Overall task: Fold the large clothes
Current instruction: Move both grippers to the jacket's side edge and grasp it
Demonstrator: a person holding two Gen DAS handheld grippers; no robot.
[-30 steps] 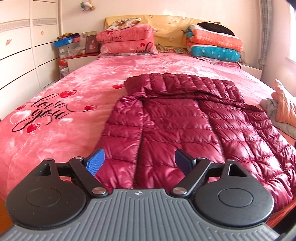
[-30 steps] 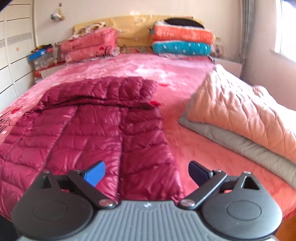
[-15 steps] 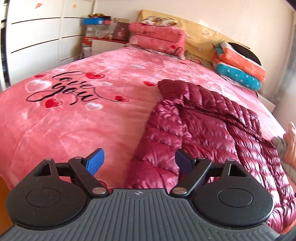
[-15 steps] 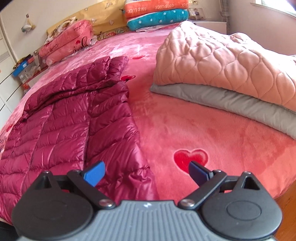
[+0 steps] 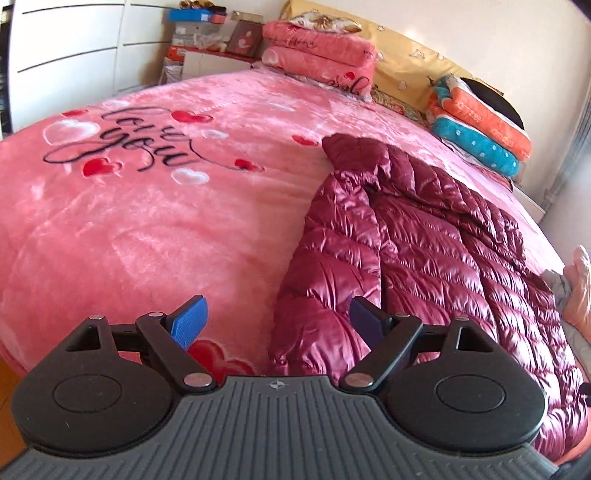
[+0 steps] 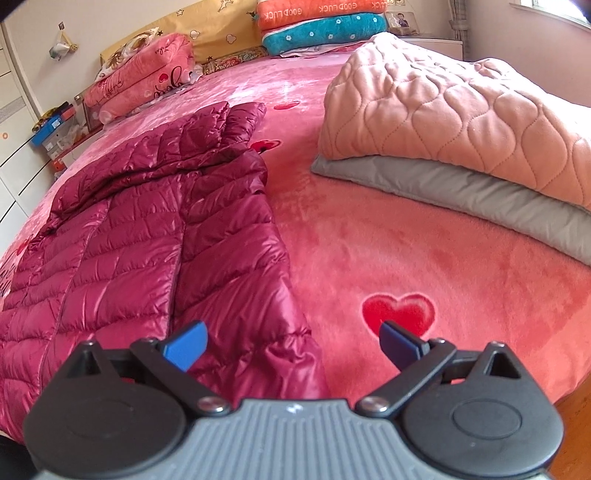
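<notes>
Jacket (image 5: 424, 258) flat on bed (image 5: 147, 229)

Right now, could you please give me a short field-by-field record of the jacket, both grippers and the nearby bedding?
garment: maroon puffer jacket, lying flat on the pink bedspread
left gripper: open, empty, at the jacket's left hem corner
right gripper: open, empty, at the jacket's right hem corner
beside jacket: peach quilt on a grey layer, apart from the jacket
headboard end: folded blankets
</notes>
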